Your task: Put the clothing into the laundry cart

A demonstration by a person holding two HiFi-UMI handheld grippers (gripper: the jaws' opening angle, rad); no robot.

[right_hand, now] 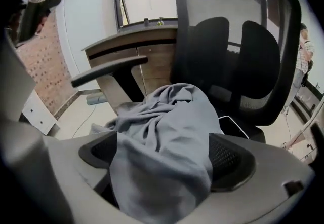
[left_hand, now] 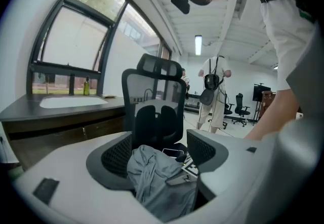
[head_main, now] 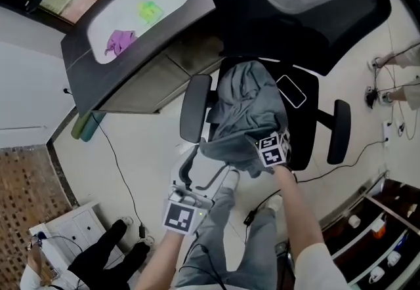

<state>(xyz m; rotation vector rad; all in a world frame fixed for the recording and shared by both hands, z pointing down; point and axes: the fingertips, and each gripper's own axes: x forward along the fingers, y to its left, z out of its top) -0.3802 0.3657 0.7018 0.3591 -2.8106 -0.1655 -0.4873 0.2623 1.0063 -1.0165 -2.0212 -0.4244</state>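
the grey garment (head_main: 246, 108) lies heaped on the seat of the black office chair (head_main: 308, 131), left of a phone (head_main: 291, 90). the right tongs (right_hand: 161, 164) stand wide apart around its near end, not clenched. the left tongs (left_hand: 163, 159) are released and empty, nearer than the chair.

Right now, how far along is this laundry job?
Nothing looks done yet: the grey garment lies heaped on the office chair, and no laundry cart shows in any view. In hand: the right tongs stand wide open around the cloth, not clamped on it. The left tongs are open and empty, short of the chair. Left to do: grip, lift, carry to the cart, drop it in.
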